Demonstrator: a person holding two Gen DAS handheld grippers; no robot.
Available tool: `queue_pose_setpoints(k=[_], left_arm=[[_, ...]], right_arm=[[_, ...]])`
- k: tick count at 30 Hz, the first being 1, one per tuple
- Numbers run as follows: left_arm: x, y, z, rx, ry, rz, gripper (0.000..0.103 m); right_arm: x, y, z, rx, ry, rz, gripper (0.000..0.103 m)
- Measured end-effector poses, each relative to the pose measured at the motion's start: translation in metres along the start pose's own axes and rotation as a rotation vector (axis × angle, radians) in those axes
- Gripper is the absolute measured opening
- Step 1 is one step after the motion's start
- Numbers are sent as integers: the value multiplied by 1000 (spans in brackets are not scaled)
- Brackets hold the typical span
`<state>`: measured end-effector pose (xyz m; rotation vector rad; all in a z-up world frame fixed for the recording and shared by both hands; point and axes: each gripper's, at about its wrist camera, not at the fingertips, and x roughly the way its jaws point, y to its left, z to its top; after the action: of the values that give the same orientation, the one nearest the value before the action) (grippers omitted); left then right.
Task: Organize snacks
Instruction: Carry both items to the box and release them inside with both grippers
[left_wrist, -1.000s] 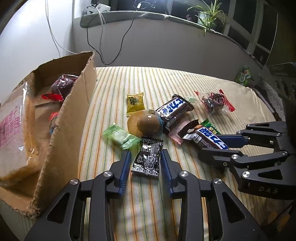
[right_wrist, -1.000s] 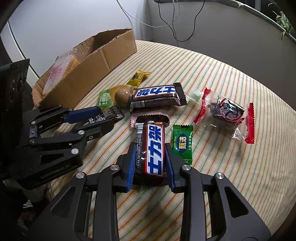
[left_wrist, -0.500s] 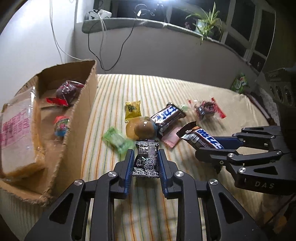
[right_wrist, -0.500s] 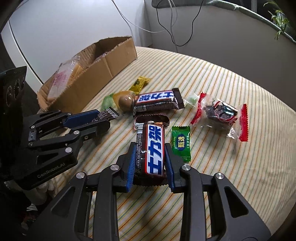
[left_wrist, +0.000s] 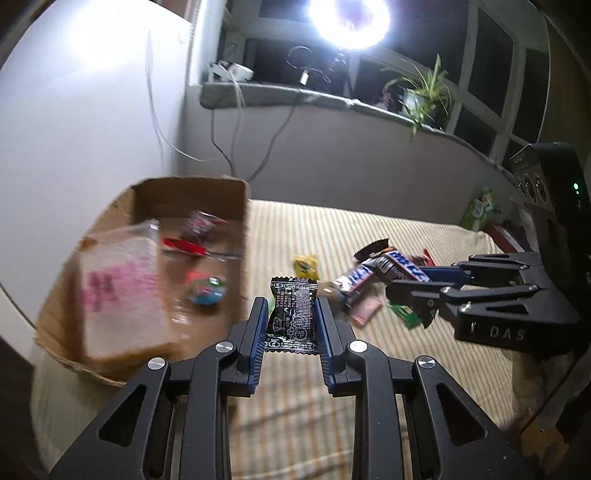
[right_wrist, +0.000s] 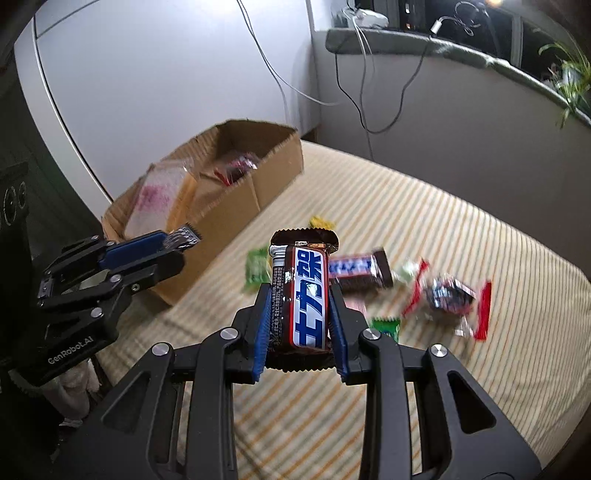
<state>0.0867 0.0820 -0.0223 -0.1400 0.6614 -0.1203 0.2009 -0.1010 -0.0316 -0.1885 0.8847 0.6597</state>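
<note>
My left gripper is shut on a small black snack packet and holds it in the air beside the cardboard box. It also shows in the right wrist view, close to the box. My right gripper is shut on a brown Snickers bar with a blue and white label, lifted above the striped table. In the left wrist view the right gripper holds that bar at the right.
On the table lie a second Snickers bar, a red-edged clear packet, green candies and a yellow candy. The box holds a bread bag and small packets. A windowsill with cables and a plant runs behind.
Both grippers have risen off the table with their snacks. The left one has moved toward the box; the table items now lie lower and farther away.
</note>
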Motion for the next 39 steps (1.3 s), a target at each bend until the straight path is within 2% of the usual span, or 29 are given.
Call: queue_pose_setpoints(k=[9,22,39], left_arm=[[-10,36,3,-48,-28,42,24],[-8,54,4,-66,-26,73,24],[2,61,4,-76,-3,74,24]], right_arm=[[13,24,38,-45,-27,9,30],[50,57,78,-97,-27,31,30],[102,76,99,-98,24,71,30]])
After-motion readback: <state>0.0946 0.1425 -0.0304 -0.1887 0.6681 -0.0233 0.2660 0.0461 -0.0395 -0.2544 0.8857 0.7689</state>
